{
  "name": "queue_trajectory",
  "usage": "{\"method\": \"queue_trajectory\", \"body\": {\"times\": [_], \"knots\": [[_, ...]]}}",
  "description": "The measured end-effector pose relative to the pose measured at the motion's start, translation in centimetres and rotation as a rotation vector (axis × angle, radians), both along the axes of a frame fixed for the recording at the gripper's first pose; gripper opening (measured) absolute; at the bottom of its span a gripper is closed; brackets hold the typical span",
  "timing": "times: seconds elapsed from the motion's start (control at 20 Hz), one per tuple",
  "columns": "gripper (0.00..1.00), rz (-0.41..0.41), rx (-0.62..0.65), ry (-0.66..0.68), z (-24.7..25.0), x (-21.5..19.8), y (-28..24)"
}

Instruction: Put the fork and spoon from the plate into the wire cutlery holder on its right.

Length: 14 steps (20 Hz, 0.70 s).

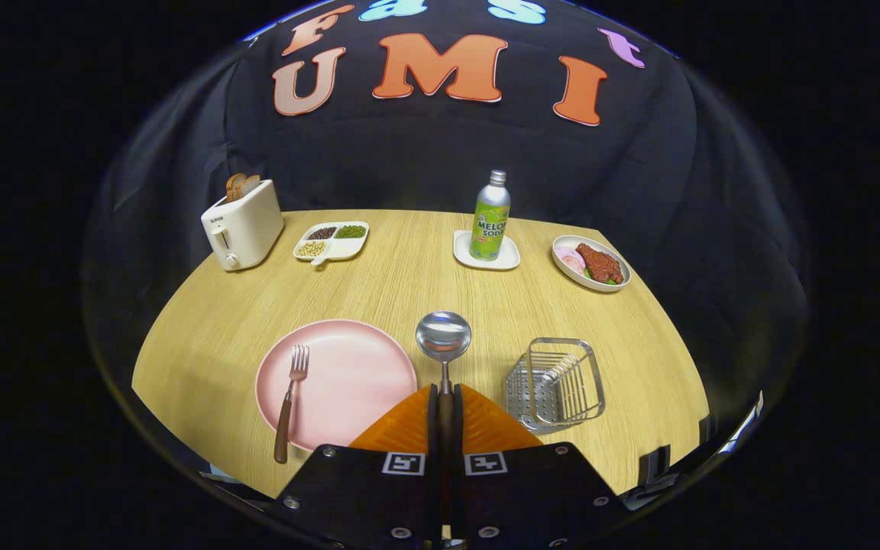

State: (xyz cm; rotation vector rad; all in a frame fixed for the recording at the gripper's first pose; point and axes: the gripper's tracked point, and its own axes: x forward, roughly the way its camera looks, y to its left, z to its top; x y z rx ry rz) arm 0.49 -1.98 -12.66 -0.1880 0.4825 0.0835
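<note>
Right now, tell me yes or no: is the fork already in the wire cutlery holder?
No, the fork lies on the pink plate, left of the wire cutlery holder.

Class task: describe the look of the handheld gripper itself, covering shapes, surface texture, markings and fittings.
The gripper has two wedge-shaped, ribbed fingers tapering forward. They sit on a black angular body carrying two small square black-and-white markers and several round silver screws.

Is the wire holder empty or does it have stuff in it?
Empty. Nothing stands in the wire cutlery holder; the fingers clamp the spoon.
</note>
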Motion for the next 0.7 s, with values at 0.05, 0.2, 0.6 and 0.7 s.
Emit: {"method": "queue_trajectory", "body": {"times": [0.05,0.2,0.6,0.7], "knots": [[0.05,-0.008,0.003,0.007,0.2,-0.2,-0.7],[0.05,-0.036,-0.013,0.021,0.7,-0.7,-3.1],[0.05,-0.078,-0.052,0.101,1.0,-1.3,-7.3],[0.05,-0.081,-0.064,0.138,0.6,-1.3,-8.0]]}}
